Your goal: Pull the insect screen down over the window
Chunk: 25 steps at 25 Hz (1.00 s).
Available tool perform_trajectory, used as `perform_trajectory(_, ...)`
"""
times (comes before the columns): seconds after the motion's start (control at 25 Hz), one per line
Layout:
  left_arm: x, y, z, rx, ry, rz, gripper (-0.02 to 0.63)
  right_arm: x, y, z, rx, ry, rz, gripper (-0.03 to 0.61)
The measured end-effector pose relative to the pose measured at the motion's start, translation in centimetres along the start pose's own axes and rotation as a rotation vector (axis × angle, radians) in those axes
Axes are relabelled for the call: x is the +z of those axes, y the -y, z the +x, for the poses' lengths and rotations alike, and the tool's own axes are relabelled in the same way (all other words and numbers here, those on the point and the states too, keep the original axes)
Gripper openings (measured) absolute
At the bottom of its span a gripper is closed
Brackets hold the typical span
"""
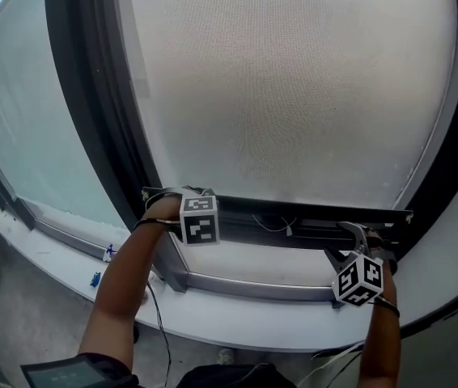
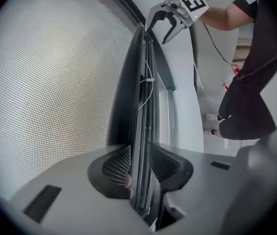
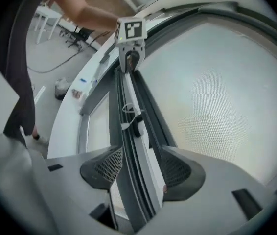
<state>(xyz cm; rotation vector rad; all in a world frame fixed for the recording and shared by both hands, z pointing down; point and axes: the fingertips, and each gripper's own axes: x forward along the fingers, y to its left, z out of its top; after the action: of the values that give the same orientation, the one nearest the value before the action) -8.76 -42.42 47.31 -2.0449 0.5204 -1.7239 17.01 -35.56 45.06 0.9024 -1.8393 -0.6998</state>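
The insect screen's fine grey mesh covers most of the window. Its dark bottom bar hangs a little above the window's lower rail. A thin pull cord with a white tag dangles from the bar's middle. My left gripper is at the bar's left end, its pads pressed on both sides of the bar. My right gripper straddles the right end with its jaws wide apart.
A white curved sill runs below the window, with small blue items at its left. A fixed glass pane sits left of the dark frame post. Cables hang from both grippers towards the floor.
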Motion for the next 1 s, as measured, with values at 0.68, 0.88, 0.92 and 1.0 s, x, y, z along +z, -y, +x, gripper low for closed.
perform_trajectory(0.68,-0.1,0.1,-0.1,-0.016,-0.003,-0.022,0.108,5.9,-2.8,7.7,0.022,0.505,1.05,0.224)
perform_trajectory(0.88,0.0,-0.1,-0.2,-0.017,0.004,-0.021,0.102,4.7,-2.9,9.2,-0.003,0.397,1.02,0.183)
perform_trajectory(0.92,0.0,-0.1,-0.2,-0.018,0.007,-0.023,0.101,4.2,-3.1,9.6,-0.021,0.351,0.987,0.183)
perform_trajectory(1.0,0.0,-0.1,-0.2,-0.018,0.014,-0.026,0.098,3.6,-3.4,10.3,-0.035,0.281,0.946,0.183)
